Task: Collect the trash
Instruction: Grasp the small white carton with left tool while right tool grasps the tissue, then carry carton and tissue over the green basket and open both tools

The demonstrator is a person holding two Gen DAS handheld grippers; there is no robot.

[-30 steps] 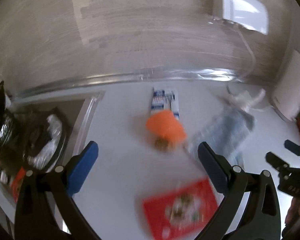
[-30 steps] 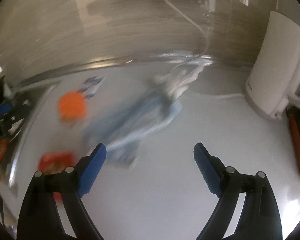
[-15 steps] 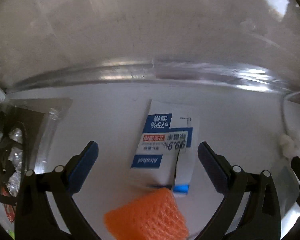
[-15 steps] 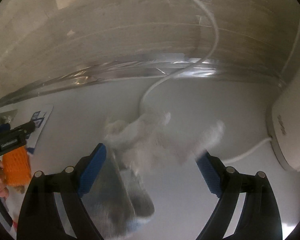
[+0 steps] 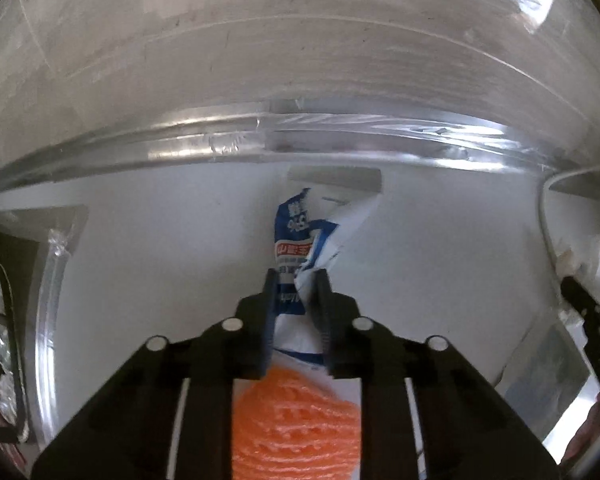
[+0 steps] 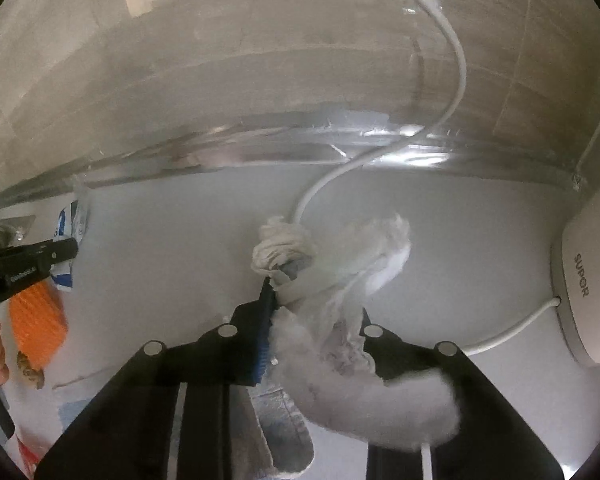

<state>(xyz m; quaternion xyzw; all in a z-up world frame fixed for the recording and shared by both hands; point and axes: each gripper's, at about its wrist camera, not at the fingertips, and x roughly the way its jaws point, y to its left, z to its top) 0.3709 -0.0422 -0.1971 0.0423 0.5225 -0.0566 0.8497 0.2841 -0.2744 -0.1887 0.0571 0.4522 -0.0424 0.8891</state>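
Observation:
My left gripper is shut on a crumpled blue-and-white alcohol wipe packet on the white countertop. An orange foam net lies just below the jaws. My right gripper is shut on a wad of white tissue, which bunches around and over the fingers. In the right wrist view the left gripper shows at the far left, by the packet and the orange net.
A white cable runs down the grey wall to the counter. A white appliance stands at the right. A silver-grey wrapper lies right of the left gripper. A sink with foil trash is at far left.
Both grippers have moved forward and closed: the left onto the wipe packet, crumpling it, the right onto the tissue wad.

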